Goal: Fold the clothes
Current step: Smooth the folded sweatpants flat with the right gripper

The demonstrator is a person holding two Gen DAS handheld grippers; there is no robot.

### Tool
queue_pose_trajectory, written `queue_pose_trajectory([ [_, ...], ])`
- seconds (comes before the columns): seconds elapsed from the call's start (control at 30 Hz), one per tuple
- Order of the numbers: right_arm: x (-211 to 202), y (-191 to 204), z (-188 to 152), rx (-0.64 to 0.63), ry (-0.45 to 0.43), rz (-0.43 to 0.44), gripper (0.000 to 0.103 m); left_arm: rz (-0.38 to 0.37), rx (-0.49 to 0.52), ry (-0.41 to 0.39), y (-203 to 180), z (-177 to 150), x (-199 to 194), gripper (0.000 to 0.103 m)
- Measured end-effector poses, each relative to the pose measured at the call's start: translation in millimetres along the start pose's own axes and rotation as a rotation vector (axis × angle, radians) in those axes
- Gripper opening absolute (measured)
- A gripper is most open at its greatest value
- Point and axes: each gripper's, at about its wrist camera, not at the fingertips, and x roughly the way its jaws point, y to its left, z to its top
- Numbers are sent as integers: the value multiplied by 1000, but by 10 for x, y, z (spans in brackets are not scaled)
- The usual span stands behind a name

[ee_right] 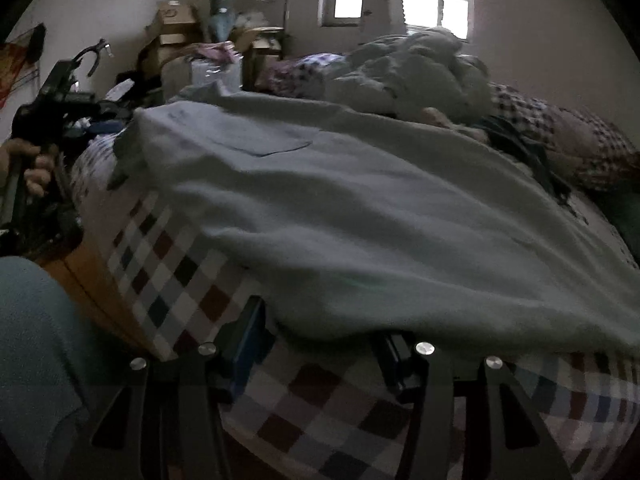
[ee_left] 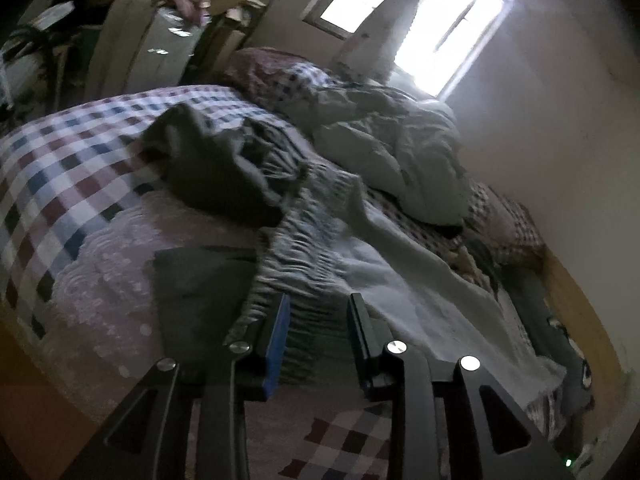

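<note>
A large pale grey-blue garment (ee_right: 360,208) with a patch pocket lies spread over the checked bedspread (ee_right: 168,280). Its ribbed band (ee_left: 308,248) runs toward my left gripper (ee_left: 318,320). The band is wider than the gap and passes under the blue-padded left finger, so the jaws stand open over it. My right gripper (ee_right: 320,332) is at the garment's near edge, which drapes over and hides both fingertips. Its jaws are wide apart, with checked bedding showing between them. In the right wrist view the other gripper (ee_right: 52,92) is at far left, held by a hand (ee_right: 36,168).
A crumpled dark olive garment (ee_left: 224,160) and a flat dark piece (ee_left: 200,276) lie left of the band. A rumpled pale duvet (ee_left: 392,148) and a checked pillow (ee_left: 508,220) sit by the wall. Boxes and clutter (ee_right: 188,32) stand beyond the bed, under a bright window (ee_left: 440,28).
</note>
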Motion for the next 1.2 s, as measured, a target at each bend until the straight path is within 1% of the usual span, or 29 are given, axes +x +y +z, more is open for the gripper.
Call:
queue_pose_trajectory([
  [0.07, 10, 42, 18, 4, -12, 10, 57, -3, 22, 22, -53, -17, 55, 32],
  [0.13, 93, 52, 48, 13, -12, 10, 57, 7, 8, 28, -39, -37, 105, 32],
  [0.17, 144, 51, 59, 19, -7, 10, 57, 2, -7, 33, -19, -39, 119, 32],
  [0.2, 204, 45, 79, 34, 1, 9, 56, -22, -24, 36, 14, -31, 114, 29],
  [0.23, 235, 43, 97, 49, 3, 12, 54, -47, -42, 40, 46, -23, 109, 23],
  [0.27, 249, 35, 124, 66, 2, 19, 52, -71, -59, 43, 78, -15, 105, 0],
  [0.3, 245, 22, 167, 82, 4, 34, 43, -95, -75, 45, 110, -6, 96, 0],
  [0.33, 222, 6, 204, 94, 8, 36, 29, -118, -79, 32, 138, 10, 56, 0],
  [0.4, 139, -49, 256, 113, -2, 54, 14, -163, -88, 5, 198, 44, -28, 0],
  [0.47, -4, -156, 323, 133, -32, 111, 13, -196, -130, -32, 327, 110, -154, 0],
  [0.53, -147, -251, 389, 141, -58, 153, 12, -231, -133, -40, 409, 157, -242, 0],
  [0.67, -331, -379, 490, 165, -81, 211, 12, -212, -98, 24, 423, 154, -211, 1],
  [0.73, -336, -394, 487, 167, -78, 217, 12, -190, -83, 58, 438, 121, -137, 5],
  [0.77, -331, -401, 480, 169, -75, 218, 12, -191, -75, 71, 429, 108, -96, 13],
  [0.8, -327, -408, 472, 171, -71, 219, 12, -193, -66, 83, 419, 96, -56, 30],
  [0.83, -318, -411, 463, 177, -67, 222, 12, -202, -53, 87, 405, 88, -23, 39],
  [0.87, -308, -416, 456, 180, -64, 223, 12, -210, -39, 91, 390, 81, 8, 53],
  [0.9, -297, -403, 455, 179, -59, 220, 12, -216, -22, 91, 365, 82, 31, 59],
  [0.93, -293, -394, 455, 176, -57, 219, 12, -222, -4, 91, 341, 83, 54, 62],
  [1.0, -281, -384, 453, 172, -52, 217, 12, -207, 51, 99, 275, 91, 100, 65],
  [1.1, -257, -368, 462, 170, -45, 213, 12, -172, 134, 120, 196, 62, 165, 66],
  [1.2, -238, -377, 461, 171, -39, 210, 12, -145, 182, 136, 171, 19, 194, 66],
])
